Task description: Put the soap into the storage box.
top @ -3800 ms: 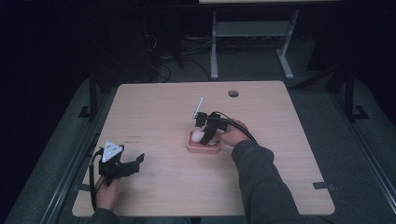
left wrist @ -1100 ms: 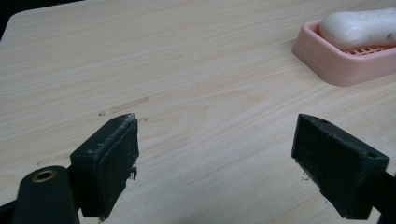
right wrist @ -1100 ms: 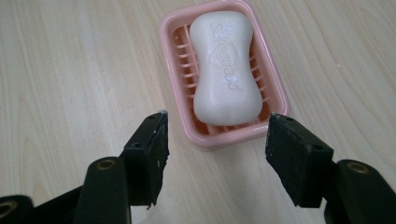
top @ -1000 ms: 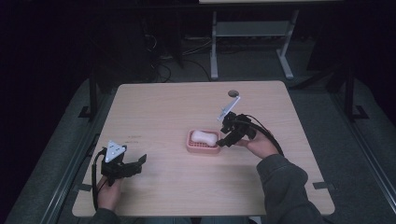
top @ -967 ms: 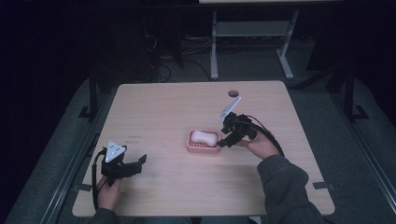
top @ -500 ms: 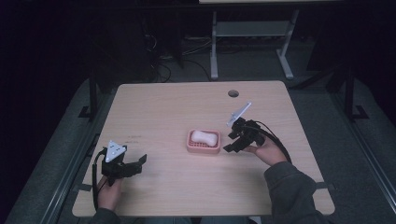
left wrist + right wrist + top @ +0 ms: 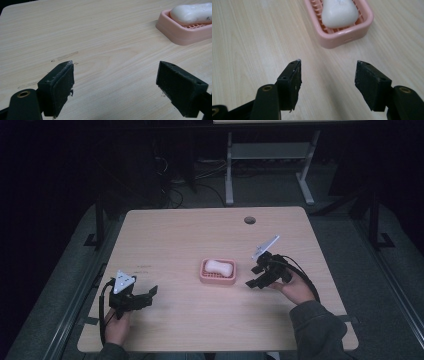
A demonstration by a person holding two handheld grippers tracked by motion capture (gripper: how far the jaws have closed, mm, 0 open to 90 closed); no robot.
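A: Nearest first. What's the left gripper (image 7: pixel 142 298) up to?

B: Parked near the front-left corner of the table (image 7: pixel 165 235), jaws wide apart, nothing btwn them. Prob. just out of the way, since it points toward the middle w/o reaching for anything.

A: And the right gripper (image 7: pixel 256 276)?

B: A bit farther in, right of centre. Jaws spread wide, empty. It sits just beside the pink soap dish (image 7: pixel 217 271), not touching (its own camera looks straight at the dish's short end, bare wood in the gap).

A: So where's the soap (image 7: pixel 219 267)?

B: Lying flat in the dish, near table centre, btwn the two grippers but much closer to the right one. The slatted floor is there to drain it, I'd guess.

A: Anything beyond?

B: A round cable hole (image 7: pixel 250 220) near the far edge; past that, a desk frame (image 7: pixel 270 155) on dark floor.
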